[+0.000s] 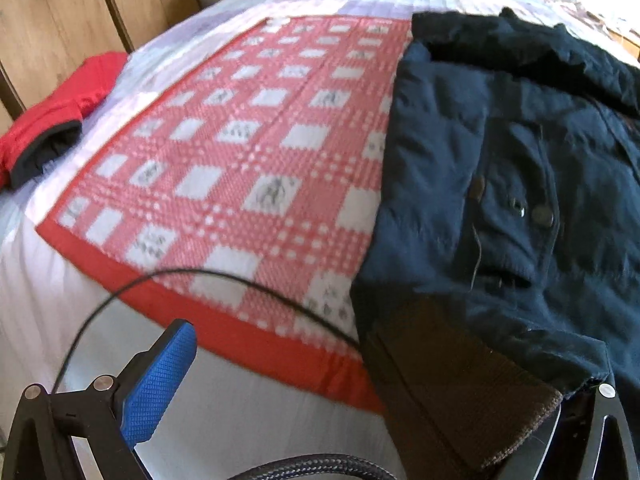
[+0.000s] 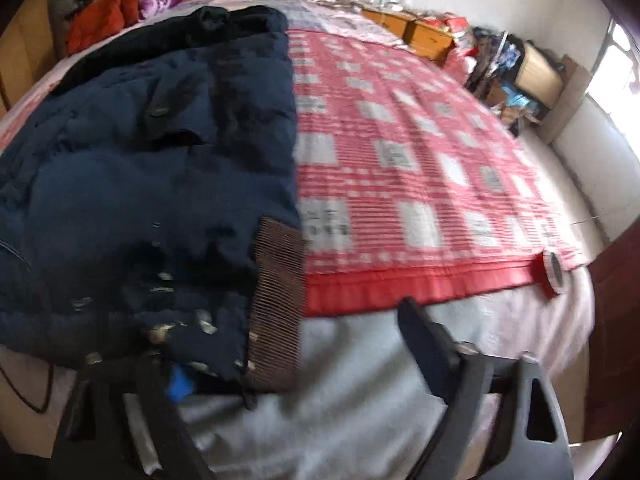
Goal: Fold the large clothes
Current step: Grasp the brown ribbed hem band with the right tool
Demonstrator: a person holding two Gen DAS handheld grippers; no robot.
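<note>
your left gripper (image 1: 376, 392) is spread wide, the navy coat's (image 1: 500, 184) brown cuff (image 1: 460, 380) lying between its 2 fingers, nothing pinched. your right gripper (image 2: 288, 352) is open too, its left finger under the coat hem, pads not pressing. both point steeply down. the coat lies on the checked blanket (image 2: 400, 152).

Black-framed left gripper (image 1: 360, 392), blue textured pads (image 1: 160, 384), silver screws (image 1: 103, 382), thin black cable (image 1: 200, 276).

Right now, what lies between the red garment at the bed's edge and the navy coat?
In the left wrist view, between the red garment and the navy coat: pale sheet, then the red checked mat.
</note>
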